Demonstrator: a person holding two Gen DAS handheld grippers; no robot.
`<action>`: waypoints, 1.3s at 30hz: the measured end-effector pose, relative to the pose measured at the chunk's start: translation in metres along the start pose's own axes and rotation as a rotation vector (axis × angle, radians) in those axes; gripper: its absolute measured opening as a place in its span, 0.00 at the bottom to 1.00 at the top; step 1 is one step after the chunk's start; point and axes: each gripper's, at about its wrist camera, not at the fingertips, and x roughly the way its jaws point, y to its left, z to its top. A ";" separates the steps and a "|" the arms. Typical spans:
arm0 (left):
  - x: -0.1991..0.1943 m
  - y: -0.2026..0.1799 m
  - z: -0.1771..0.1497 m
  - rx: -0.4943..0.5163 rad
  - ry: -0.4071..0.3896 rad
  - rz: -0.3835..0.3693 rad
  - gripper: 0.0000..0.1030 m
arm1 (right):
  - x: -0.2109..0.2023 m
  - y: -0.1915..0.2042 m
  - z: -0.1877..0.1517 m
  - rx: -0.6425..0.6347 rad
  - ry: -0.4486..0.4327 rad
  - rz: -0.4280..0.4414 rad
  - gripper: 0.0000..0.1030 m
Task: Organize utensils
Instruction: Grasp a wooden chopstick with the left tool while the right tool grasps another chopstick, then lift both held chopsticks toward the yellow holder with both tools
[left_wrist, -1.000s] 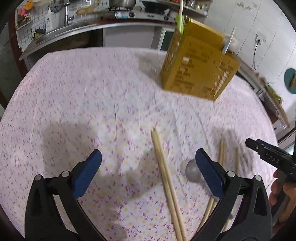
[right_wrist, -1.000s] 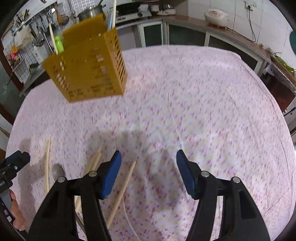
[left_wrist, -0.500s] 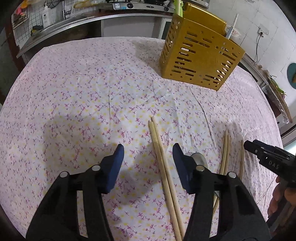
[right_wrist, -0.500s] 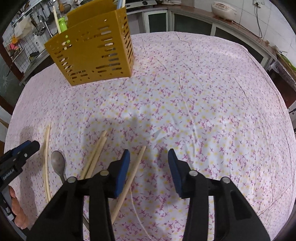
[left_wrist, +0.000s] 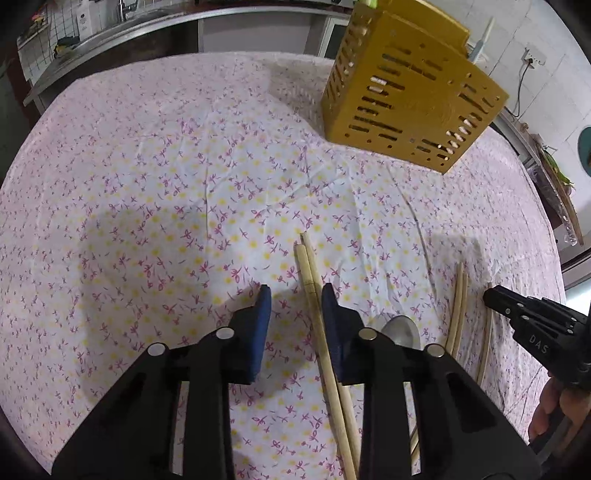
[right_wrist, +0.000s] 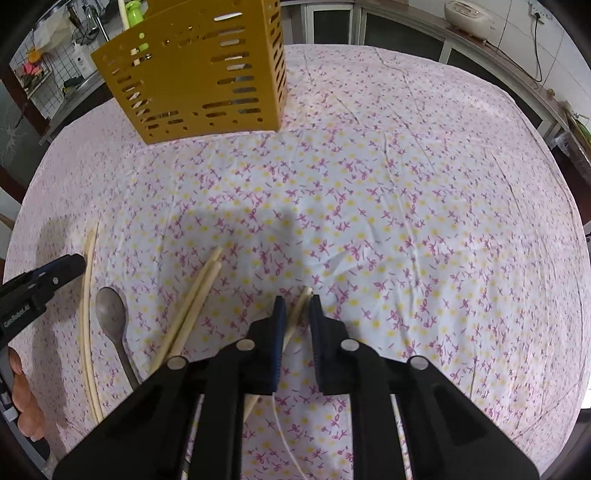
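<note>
While both tools close on chopsticks, neither grip looks secure.
Right tool (right_wrist: 295, 308) has its pads nearly pressed together around a single chopstick (right_wrist: 295, 321); pinched near its tip, it could pivot or slip. Left tool (left_wrist: 295, 306), half-spread, straddles a chopstick pair (left_wrist: 312, 280) lying against its right pad; one may escape. Yellow holder (left_wrist: 406, 99) stands far ahead on the counter (left_wrist: 147, 184).

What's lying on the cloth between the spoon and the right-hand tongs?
A pair of wooden chopsticks lies side by side between the spoon and the right tongs, apart from both. The right wrist view shows it.
</note>
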 end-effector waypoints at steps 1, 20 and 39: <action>0.003 0.000 0.001 -0.005 0.007 -0.004 0.24 | 0.001 -0.001 0.002 0.005 0.004 0.006 0.12; 0.023 -0.016 0.023 0.040 0.048 0.026 0.10 | 0.013 -0.003 0.023 0.016 0.049 0.019 0.12; -0.030 -0.012 0.026 -0.005 -0.122 -0.032 0.04 | -0.044 -0.022 0.032 0.034 -0.131 0.074 0.05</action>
